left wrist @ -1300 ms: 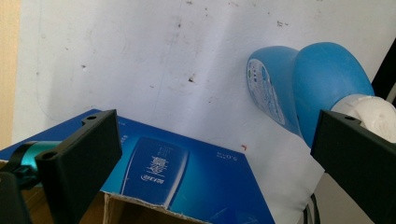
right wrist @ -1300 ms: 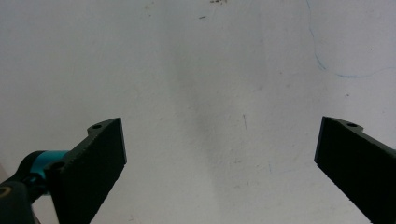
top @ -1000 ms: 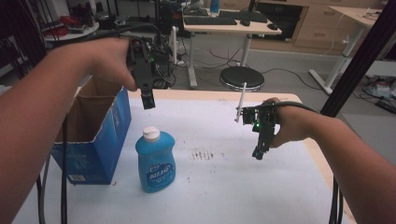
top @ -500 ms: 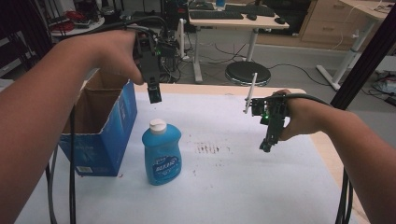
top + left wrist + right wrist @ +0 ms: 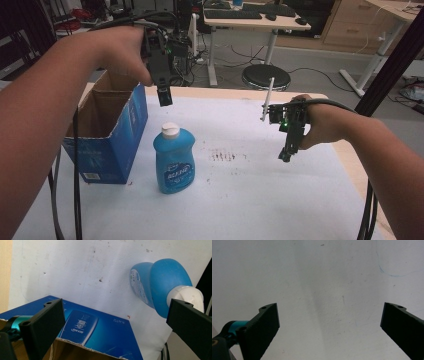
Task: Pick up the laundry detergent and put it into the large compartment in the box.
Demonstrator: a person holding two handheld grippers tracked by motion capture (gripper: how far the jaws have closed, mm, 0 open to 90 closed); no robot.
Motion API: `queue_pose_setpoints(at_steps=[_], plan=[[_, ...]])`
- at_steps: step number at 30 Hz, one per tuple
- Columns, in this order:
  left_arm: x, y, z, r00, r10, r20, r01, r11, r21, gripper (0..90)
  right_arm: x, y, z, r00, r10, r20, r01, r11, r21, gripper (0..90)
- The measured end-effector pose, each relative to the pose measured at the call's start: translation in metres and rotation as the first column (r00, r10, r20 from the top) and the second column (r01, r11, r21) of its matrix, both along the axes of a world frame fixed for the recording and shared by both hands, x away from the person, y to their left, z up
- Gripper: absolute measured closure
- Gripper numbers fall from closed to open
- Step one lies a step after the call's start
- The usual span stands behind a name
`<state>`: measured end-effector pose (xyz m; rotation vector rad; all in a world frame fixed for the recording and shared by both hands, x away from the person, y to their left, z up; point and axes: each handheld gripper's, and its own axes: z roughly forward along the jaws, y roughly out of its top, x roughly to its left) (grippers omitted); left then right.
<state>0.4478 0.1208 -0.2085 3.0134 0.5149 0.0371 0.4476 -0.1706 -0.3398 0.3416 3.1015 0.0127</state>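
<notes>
A blue dish-soap bottle (image 5: 174,162) with a white cap stands upright on the white table (image 5: 240,200). In the left gripper view the same bottle (image 5: 160,285) sits to the right, beside its jaw. My left gripper (image 5: 164,96) hangs in the air a little above and behind the cap, pointing down. Its jaws (image 5: 115,325) are wide open with nothing between them. My right gripper (image 5: 286,155) hovers low over the table at the right, well away from the bottle. It looks down on bare tabletop, open and empty (image 5: 329,325).
An open blue cardboard box (image 5: 107,132) stands at the table's left, just left of the bottle; its near wall (image 5: 87,332) lies below the left gripper. Small dark marks (image 5: 227,156) dot the table's middle. Cables hang at the front left.
The whole scene sits slightly differently in the view. Both grippers stay open and hold about the same places relative to the bottle.
</notes>
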Motion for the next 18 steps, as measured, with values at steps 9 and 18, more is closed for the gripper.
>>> queue_pose_setpoints(at_steps=[9, 18], plan=[[-0.017, -0.002, 0.009, 0.9997, -0.023, 0.009, 0.023, 0.9995, -0.020, 1.8, -0.002, 0.000, 0.001, 1.0000, 0.004, 0.002, -0.004, 1.000, -0.015, 1.1], [-0.034, -0.004, 0.012, 0.9999, -0.011, -0.004, 0.011, 0.9996, -0.026, 1.8, -0.001, 0.000, 0.001, 0.9999, 0.009, 0.006, -0.009, 1.000, -0.013, 1.1]])
